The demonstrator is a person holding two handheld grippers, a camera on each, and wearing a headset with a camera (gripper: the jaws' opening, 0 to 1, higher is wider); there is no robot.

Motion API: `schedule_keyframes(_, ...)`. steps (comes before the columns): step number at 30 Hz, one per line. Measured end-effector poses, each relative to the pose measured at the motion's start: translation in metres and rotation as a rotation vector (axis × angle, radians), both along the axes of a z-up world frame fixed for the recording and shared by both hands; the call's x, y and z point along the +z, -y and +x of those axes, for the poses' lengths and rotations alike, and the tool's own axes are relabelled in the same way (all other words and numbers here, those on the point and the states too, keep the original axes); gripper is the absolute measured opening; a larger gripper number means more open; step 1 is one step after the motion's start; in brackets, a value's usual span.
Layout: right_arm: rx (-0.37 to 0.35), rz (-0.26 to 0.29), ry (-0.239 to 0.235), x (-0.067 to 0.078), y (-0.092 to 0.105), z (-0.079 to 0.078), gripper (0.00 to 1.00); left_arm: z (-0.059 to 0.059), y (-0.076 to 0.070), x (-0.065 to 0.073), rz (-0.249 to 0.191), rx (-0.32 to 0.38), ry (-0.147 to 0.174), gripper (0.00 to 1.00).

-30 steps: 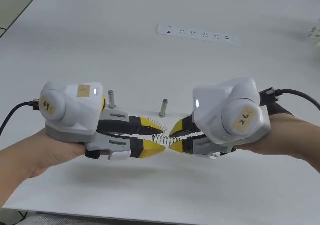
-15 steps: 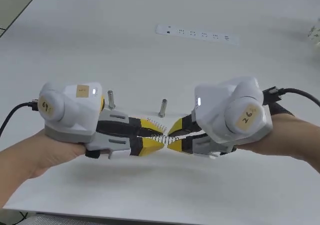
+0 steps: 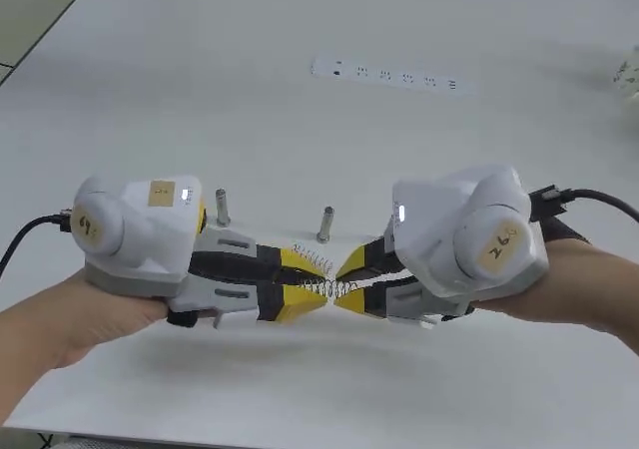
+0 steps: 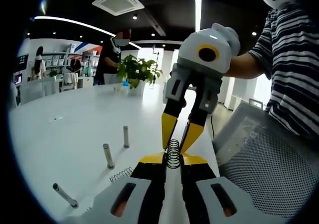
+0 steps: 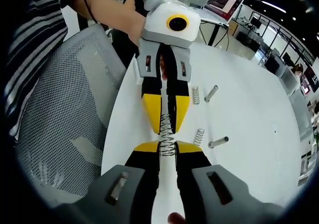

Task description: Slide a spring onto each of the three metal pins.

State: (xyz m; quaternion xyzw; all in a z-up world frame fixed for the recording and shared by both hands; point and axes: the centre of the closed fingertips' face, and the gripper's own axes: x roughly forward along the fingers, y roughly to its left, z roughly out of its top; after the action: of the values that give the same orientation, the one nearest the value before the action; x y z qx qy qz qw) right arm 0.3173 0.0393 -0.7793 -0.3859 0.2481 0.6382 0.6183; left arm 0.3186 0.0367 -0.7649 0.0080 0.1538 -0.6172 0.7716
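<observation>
A thin wire spring (image 3: pixel 331 287) hangs level in the air between both grippers, above the white table's front part. My left gripper (image 3: pixel 319 286) is shut on one end of it, and my right gripper (image 3: pixel 343 284) is shut on the other end. Their yellow tips nearly touch. In the left gripper view the spring (image 4: pixel 173 153) sits between my own jaws. In the right gripper view it (image 5: pixel 167 134) runs from my jaws into the left gripper's. Two upright metal pins (image 3: pixel 222 208) (image 3: pixel 325 224) stand just behind the grippers. A third pin (image 4: pixel 65 195) stands to one side.
Loose springs (image 5: pixel 196 94) (image 5: pixel 199 136) lie on the table beside the pins; one spring (image 3: pixel 312 259) lies right behind the gripper tips. A white power strip (image 3: pixel 389 72) lies far back. A mesh chair (image 5: pixel 65 134) stands at the table's near edge.
The left gripper's jaws, wide apart a second ago, have shut on the spring held by the right gripper. Both grippers have drawn closer together and sunk slightly.
</observation>
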Motion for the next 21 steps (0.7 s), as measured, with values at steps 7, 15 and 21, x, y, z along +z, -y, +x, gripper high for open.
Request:
schedule_keyframes(7, -0.015, 0.017, -0.013, 0.001, 0.000, 0.000, 0.13, 0.001, -0.001, 0.001, 0.002, -0.011, -0.003, 0.07)
schedule_keyframes(15, -0.036, 0.008, -0.013, -0.005, 0.011, 0.000, 0.17, -0.003, 0.001, 0.002, 0.004, -0.025, -0.010, 0.07)
schedule_keyframes(21, -0.038, 0.026, -0.027, -0.003, 0.015, -0.005, 0.16, -0.006, 0.001, 0.001, 0.012, -0.036, -0.010, 0.07)
